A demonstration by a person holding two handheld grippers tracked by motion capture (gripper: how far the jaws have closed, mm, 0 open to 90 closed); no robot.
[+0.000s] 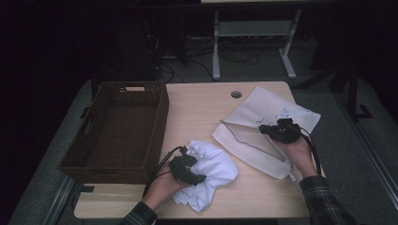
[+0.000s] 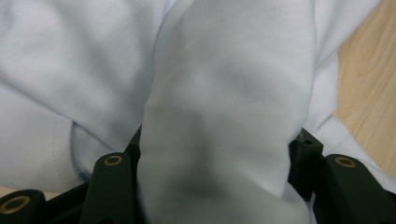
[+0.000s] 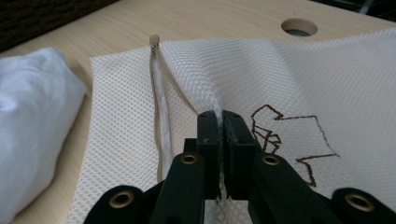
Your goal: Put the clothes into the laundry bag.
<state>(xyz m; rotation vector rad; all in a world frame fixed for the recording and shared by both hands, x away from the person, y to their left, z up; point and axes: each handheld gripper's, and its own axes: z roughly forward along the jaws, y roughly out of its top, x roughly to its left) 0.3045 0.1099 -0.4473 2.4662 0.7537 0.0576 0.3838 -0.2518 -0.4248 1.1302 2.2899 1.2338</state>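
White garment (image 1: pixel 211 171) bunched at the front of the tabletop (image 1: pixel 197 108), between the wicker basket (image 1: pixel 119 131) and the mesh laundry bag (image 1: pixel 263 131). Left gripper (image 1: pixel 190 169) clamped on a thick fold of it; the left gripper view shows cloth (image 2: pixel 224 107) packed between the jaws, wood at the far right. Garment's lower edge lies close to the tabletop's front edge, its left side just beside the basket's corner. Mesh bag lies flat on the right half, its far corner near the cable hole (image 1: pixel 236 94), its right corner reaching the tabletop's right edge. Right gripper (image 1: pixel 277 130) is closed on a pinched ridge of mesh; the right gripper view shows the jaws (image 3: pixel 223 140) together on it, zipper (image 3: pixel 161 107) running just left, brown stitched outline (image 3: pixel 285 135) at right, garment (image 3: pixel 32 121) at left. Bare wood lies between basket and bag, toward the back. High view alone shows basket, empty, along the left edge.
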